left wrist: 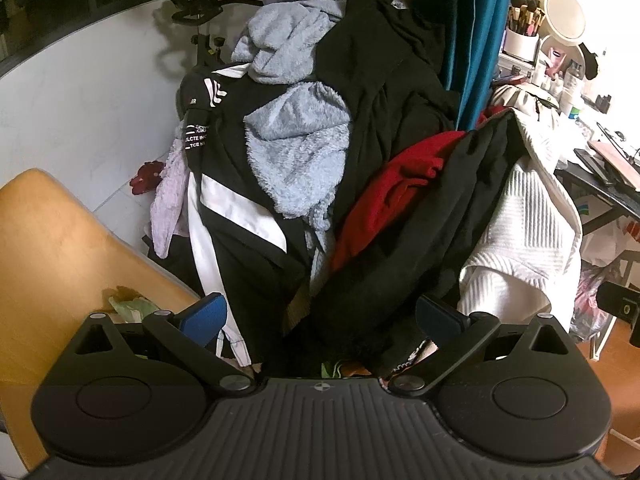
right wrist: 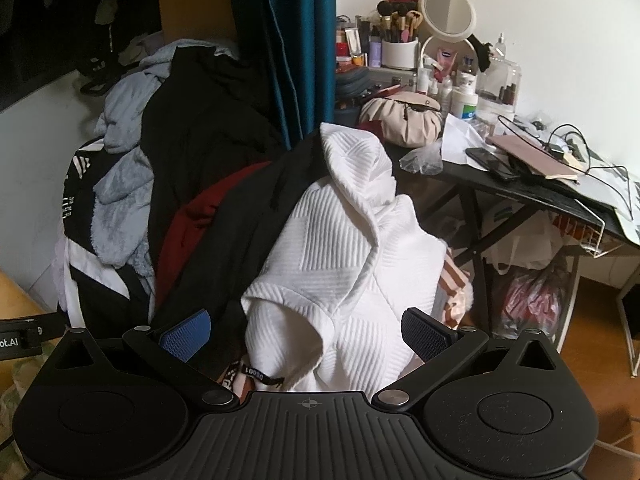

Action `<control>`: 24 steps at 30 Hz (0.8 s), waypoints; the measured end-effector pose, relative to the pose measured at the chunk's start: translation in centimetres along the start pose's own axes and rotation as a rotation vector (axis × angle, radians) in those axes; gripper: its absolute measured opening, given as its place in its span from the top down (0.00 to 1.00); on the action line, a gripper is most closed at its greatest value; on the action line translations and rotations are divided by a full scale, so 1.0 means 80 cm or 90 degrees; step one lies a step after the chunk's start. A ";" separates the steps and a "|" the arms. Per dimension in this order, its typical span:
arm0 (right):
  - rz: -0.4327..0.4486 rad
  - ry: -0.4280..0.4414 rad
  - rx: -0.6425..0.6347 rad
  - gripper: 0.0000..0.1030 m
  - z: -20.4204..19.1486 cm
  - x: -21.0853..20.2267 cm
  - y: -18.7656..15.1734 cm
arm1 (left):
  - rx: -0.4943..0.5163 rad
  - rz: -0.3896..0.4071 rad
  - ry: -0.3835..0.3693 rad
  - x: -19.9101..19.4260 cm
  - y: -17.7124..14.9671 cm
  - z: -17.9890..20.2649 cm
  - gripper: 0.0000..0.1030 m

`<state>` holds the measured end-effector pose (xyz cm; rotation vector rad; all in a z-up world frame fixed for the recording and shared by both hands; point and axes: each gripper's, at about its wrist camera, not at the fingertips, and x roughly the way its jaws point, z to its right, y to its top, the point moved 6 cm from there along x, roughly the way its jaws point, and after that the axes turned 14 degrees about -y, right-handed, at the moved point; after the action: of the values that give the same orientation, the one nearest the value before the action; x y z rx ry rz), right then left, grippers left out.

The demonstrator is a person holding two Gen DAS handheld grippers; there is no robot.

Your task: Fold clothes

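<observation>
In front of the teal curtain, the heap of clothes is rising away from both cameras, its long axis running up and back, with a white ribbed top draping down its right side. The left gripper and right gripper are both gaping wide, gripping nothing, the left facing a black garment and the right facing the white top's lower edge.

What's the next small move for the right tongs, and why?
Probably ease the right tongs forward and close on the white ribbed garment: both tongs are open and empty, and it lies on top of the pile, directly between the right pads.
</observation>
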<state>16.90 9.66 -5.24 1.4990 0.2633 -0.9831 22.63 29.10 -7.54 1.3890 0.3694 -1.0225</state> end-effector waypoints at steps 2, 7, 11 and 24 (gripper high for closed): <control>-0.004 0.000 0.008 0.01 0.002 0.003 0.001 | 0.003 -0.003 0.002 0.002 0.003 -0.001 0.01; -0.005 0.003 0.029 0.01 0.004 0.008 0.008 | 0.010 0.003 0.006 0.002 0.011 -0.001 0.00; 0.005 0.015 0.027 0.01 0.001 0.009 0.011 | 0.014 0.011 0.009 0.003 0.018 0.000 0.00; -0.021 0.015 0.132 0.01 0.037 0.035 -0.011 | 0.090 0.008 0.043 0.010 0.026 0.022 0.01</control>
<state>16.78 6.12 -7.47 1.6993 0.2089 -1.0447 24.03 26.92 -6.48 1.5532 0.3435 -1.0092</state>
